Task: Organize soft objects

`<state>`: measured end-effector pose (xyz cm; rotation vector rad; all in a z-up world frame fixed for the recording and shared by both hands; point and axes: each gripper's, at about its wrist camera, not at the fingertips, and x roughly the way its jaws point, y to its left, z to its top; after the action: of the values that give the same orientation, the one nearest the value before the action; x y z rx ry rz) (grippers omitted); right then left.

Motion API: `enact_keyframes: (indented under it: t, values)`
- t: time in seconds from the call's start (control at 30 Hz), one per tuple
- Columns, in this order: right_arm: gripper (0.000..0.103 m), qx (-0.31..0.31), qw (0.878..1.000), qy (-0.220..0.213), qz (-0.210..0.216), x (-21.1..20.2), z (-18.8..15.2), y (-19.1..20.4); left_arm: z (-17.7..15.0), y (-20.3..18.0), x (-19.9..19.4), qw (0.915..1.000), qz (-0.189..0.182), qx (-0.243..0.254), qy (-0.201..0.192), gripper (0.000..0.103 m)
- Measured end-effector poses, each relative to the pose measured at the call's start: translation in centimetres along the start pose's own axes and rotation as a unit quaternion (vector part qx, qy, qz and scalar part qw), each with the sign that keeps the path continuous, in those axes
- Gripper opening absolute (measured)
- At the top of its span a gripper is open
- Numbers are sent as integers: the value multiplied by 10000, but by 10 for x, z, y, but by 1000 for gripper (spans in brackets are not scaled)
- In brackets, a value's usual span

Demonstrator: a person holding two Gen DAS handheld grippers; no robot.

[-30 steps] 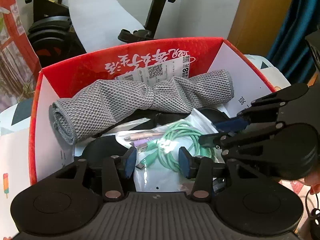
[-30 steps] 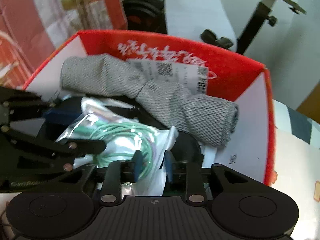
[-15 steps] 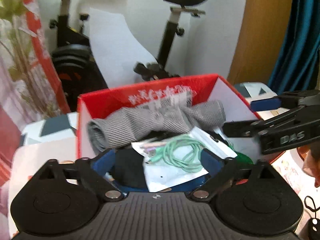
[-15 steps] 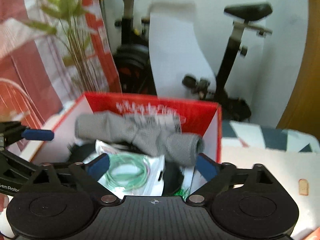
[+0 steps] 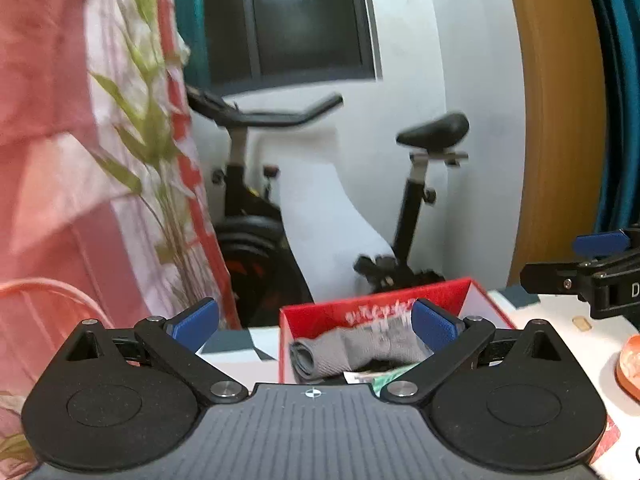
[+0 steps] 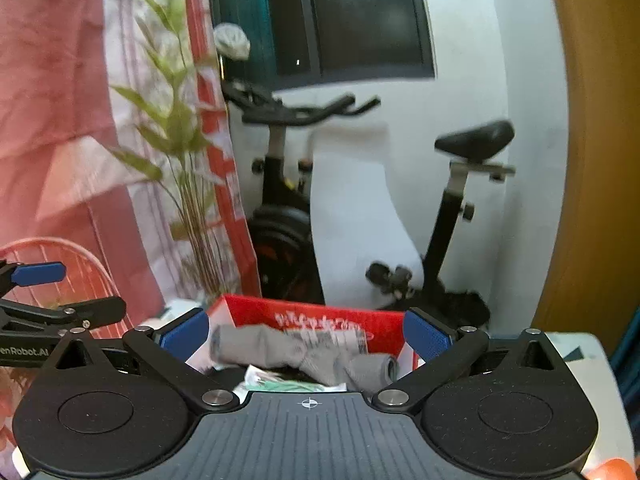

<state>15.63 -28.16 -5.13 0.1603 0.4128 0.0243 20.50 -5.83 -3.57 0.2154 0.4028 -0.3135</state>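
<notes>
Both the left hand-held gripper (image 5: 314, 326) and right hand-held gripper (image 6: 306, 334) are opening wide and empty, low in frame, above the grey rolled cloth (image 6: 300, 354) lying across the red box (image 6: 320, 312), where, I judge, it could unroll or slip.

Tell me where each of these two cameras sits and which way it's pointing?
Left wrist view: sits on the left gripper, looking forward over its open blue fingers at the red box with the grey cloth; the right gripper pokes in at right.
Right wrist view: sits on the right gripper, facing the same box; the left gripper shows at left.
Both share the box, cloth, exercise bike and window.
</notes>
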Motion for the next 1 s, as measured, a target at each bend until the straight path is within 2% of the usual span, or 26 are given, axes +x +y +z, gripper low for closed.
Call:
enact_keyframes:
  t: [0.23, 0.37, 0.7, 1.0]
  values:
    - [103, -7, 9992, -387, -138, -58, -3, 16, 12, 3, -62, 9989, 62, -360, -292, 103]
    - [103, 22, 9980, -619, -159, -87, -8, 21, 8, 5, -92, 9984, 156, -430, -323, 103]
    - [103, 66, 9949, -953, -337, -140, -30, 29, -12, 5, -140, 9968, 430, -462, -497, 103]
    - [103, -145, 9936, -1054, -386, -161, -30, 39, -13, 4, -165, 9947, 529, -531, -710, 103]
